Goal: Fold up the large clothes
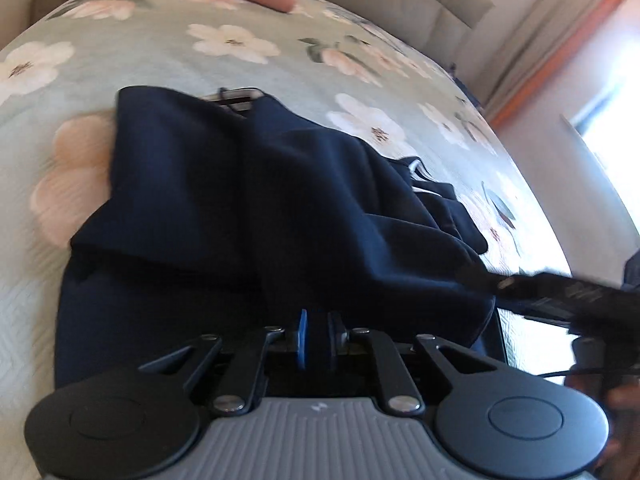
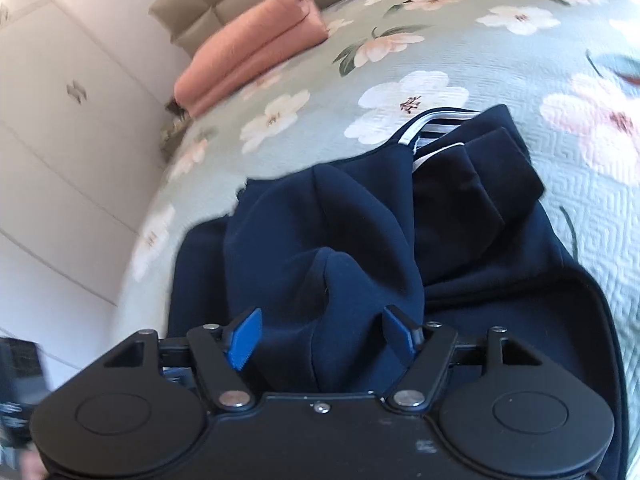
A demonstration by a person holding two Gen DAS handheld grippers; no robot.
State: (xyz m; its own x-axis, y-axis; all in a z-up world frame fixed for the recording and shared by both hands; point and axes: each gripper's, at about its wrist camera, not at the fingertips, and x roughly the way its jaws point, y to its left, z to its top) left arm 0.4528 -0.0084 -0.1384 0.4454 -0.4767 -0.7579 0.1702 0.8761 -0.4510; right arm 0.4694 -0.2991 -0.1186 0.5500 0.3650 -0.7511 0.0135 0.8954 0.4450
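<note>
Inspection from nearest outward: left hand-held gripper (image 1: 318, 340) is closed, dark fabric pinched between its blue pads. Right hand-held gripper (image 2: 322, 338) stands open, a raised fold lying between the spread pads, ungripped. Crumpled navy-blue cloth garment (image 1: 256, 208) is spread on the pale green floral quilted bed (image 1: 248, 64). Folded salmon-pink blanket (image 2: 248, 50) lies beyond. Recommended: the right side should be closed on one edge only, then both corners drawn taut before folding.

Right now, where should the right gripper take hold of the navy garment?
On the raised fold of the navy garment bunched between the open right gripper, coming from the near edge: the ridge stands up off the floral bedspread, giving both pads purchase.
</note>
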